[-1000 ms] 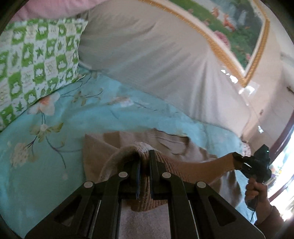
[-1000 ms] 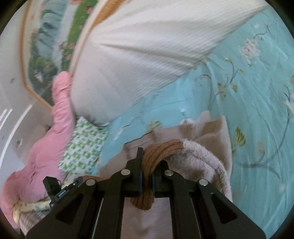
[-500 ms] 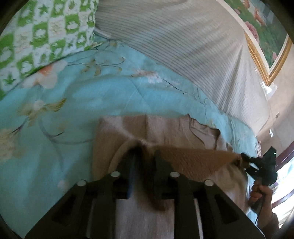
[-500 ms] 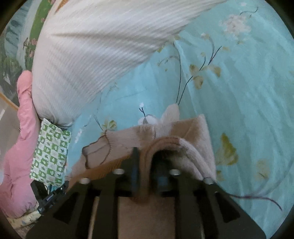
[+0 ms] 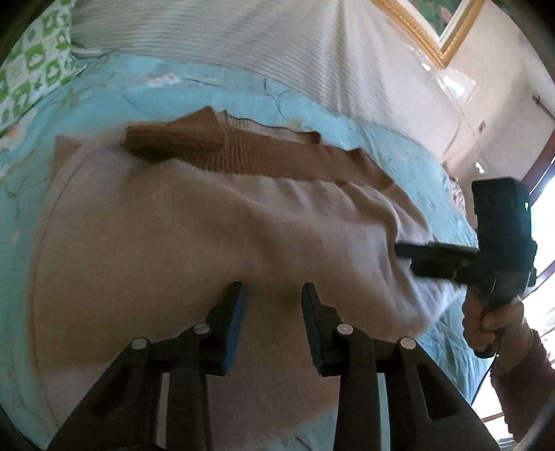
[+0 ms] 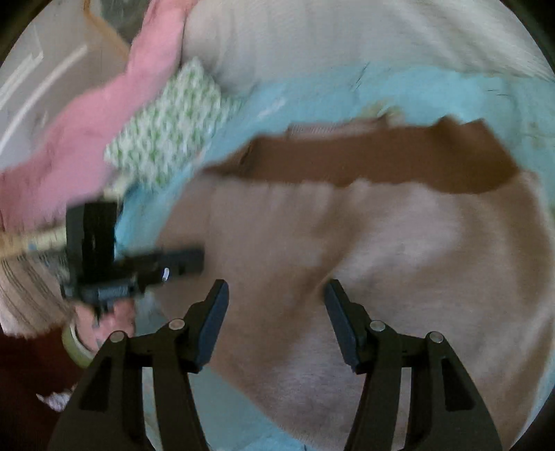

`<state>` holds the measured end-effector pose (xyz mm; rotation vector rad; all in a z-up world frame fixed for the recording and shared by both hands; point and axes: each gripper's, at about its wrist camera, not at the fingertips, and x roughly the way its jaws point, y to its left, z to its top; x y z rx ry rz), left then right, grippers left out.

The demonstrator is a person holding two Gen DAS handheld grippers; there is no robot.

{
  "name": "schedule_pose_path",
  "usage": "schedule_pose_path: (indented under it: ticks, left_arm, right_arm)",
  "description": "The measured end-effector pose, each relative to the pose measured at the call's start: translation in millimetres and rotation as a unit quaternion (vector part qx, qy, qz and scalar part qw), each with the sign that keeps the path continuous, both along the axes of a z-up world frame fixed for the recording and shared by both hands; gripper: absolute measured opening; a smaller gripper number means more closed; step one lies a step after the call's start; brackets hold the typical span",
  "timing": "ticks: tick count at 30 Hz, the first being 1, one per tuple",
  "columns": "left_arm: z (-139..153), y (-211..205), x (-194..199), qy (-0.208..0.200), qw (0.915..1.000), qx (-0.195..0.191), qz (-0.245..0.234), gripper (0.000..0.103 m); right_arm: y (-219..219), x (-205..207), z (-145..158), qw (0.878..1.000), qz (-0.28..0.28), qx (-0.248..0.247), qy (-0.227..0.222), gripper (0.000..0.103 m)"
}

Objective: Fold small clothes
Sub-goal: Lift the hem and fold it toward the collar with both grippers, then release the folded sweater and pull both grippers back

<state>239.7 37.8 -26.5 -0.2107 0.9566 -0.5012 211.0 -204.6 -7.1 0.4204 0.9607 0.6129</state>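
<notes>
A small beige sweater (image 5: 194, 236) lies folded over on the light blue floral bedspread (image 5: 104, 100), its fleecy inside up and a brown ribbed hem band (image 5: 249, 156) along the far edge. My left gripper (image 5: 272, 295) is open and empty just above the fabric. My right gripper (image 6: 275, 295) is open and empty over the same sweater (image 6: 399, 249), with the brown band (image 6: 381, 159) beyond it. The right gripper also shows at the right of the left wrist view (image 5: 402, 250). The left gripper shows at the left of the right wrist view (image 6: 197, 260).
A large white striped pillow (image 5: 277, 48) lies behind the sweater. A green checked cushion (image 6: 170, 128) and a pink blanket (image 6: 86, 118) lie at the bed's left end. A gold-framed picture (image 5: 447, 31) hangs on the wall.
Both grippers were shut on the sweater's hem and carried it forward over the garment. Now both have opened and let go, and the fold lies flat on the bed.
</notes>
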Motion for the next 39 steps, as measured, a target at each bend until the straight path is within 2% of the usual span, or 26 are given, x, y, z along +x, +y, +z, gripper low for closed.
schedule_pose_path:
  ticks: [2, 4, 7, 9, 11, 12, 14, 17, 21, 30, 39]
  left_arm:
    - [5, 11, 24, -0.005, 0.9999, -0.008, 0.009, 0.032]
    - [9, 21, 46, -0.013, 0.9990, 0.011, 0.040, 0.032]
    - [11, 58, 87, -0.014, 0.9942, 0.014, 0.106, 0.034]
    - [7, 81, 104, -0.009, 0.9885, 0.018, 0.150, 0.031]
    - [1, 105, 115, 0.001, 0.9845, -0.019, 0.175, 0.026]
    - [1, 115, 118, 0.002, 0.9813, -0.027, 0.191, 0.027]
    - [1, 128, 115, -0.001, 0.9720, -0.017, 0.234, 0.028]
    - [2, 140, 98, 0.002, 0.9686, -0.047, 0.244, 0.028]
    - [13, 129, 57, -0.013, 0.9715, -0.040, 0.233, 0.030]
    - [30, 103, -46, -0.016, 0.9780, -0.056, 0.200, 0.033]
    - [24, 81, -117, 0.008, 0.9821, -0.073, 0.173, 0.035]
  right_arm:
    - [-2, 21, -10, 1.000, -0.002, -0.023, 0.017, 0.058]
    - [-17, 41, -16, 1.000, -0.012, 0.001, 0.020, 0.058]
    - [-45, 64, -21, 0.997, -0.079, 0.005, 0.026, 0.058]
    - [-68, 78, -29, 0.989, -0.140, -0.013, 0.035, 0.058]
    - [-93, 82, -39, 0.977, -0.210, -0.024, 0.040, 0.058]
    - [-101, 81, -41, 0.972, -0.229, -0.024, 0.042, 0.057]
    - [-120, 70, -44, 0.961, -0.272, 0.012, 0.039, 0.058]
    - [-125, 50, -36, 0.954, -0.297, 0.003, 0.031, 0.058]
    - [-117, 19, -21, 0.957, -0.288, 0.018, 0.019, 0.058]
    - [-74, -48, 1, 0.967, -0.251, 0.032, -0.001, 0.059]
    - [-47, -100, -3, 0.971, -0.235, 0.050, 0.007, 0.062]
